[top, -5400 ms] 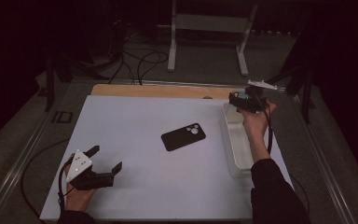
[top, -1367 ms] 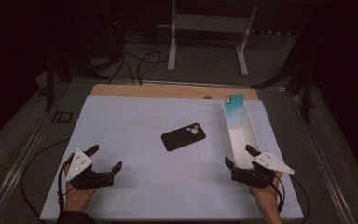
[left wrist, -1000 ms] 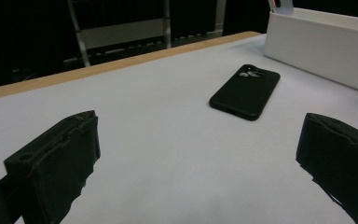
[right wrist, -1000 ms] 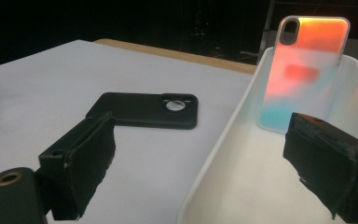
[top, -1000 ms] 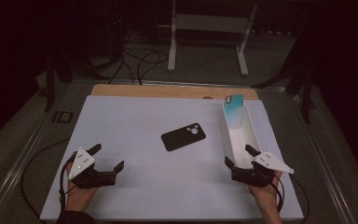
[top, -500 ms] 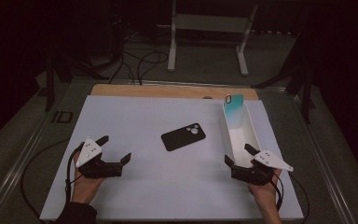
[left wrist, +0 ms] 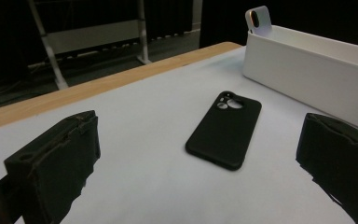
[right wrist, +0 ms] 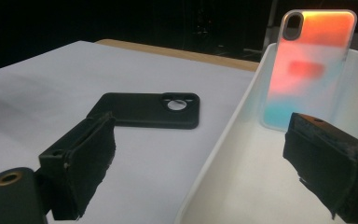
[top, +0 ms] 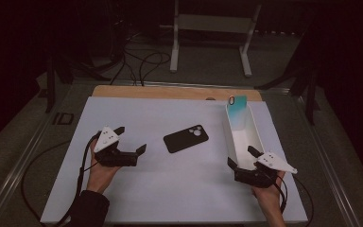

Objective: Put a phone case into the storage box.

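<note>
High view: the left gripper (top: 131, 142) sits low over the white table sheet (top: 137, 118), jaws spread wide with nothing between them, pointing across toward the black phone case (top: 185, 138). That case lies flat just ahead of its jaw tips, apart from them, with bare sheet all round it. In the left gripper view the black phone case (left wrist: 224, 128) lies between and beyond the two jaws, camera cut-out at its far end, and the white bin (left wrist: 317, 70) runs along behind it to the right.

The right gripper (top: 243, 158) is also open and empty, straddling the near end wall of the white bin (top: 230, 137). Ahead of it, a coloured phone case (right wrist: 307, 65) stands leaning against the bin's far end. The wooden table edge (top: 170, 91) lies beyond the sheet's far edge.
</note>
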`<action>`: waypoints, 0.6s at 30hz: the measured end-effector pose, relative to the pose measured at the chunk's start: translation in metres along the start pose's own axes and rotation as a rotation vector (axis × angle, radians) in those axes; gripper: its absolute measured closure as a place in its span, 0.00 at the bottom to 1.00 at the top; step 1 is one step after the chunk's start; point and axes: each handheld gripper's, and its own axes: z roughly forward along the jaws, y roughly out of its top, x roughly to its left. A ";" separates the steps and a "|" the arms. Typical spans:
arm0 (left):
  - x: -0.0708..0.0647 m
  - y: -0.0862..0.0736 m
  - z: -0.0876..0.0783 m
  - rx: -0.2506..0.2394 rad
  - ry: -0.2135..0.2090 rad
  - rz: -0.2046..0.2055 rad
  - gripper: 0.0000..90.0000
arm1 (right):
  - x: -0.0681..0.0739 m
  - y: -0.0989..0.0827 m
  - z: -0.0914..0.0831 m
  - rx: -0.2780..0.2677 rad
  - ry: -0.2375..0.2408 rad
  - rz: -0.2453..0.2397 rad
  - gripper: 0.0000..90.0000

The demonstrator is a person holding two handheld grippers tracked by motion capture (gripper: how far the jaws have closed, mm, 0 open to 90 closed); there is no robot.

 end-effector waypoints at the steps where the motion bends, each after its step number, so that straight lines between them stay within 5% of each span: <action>1: -0.001 0.002 0.003 0.004 -0.001 0.005 0.00 | 0.000 0.000 0.000 0.000 0.000 0.000 0.10; 18: -0.006 0.016 0.058 0.071 -0.043 0.024 0.00 | -0.001 0.001 -0.006 -0.020 -0.003 0.016 0.10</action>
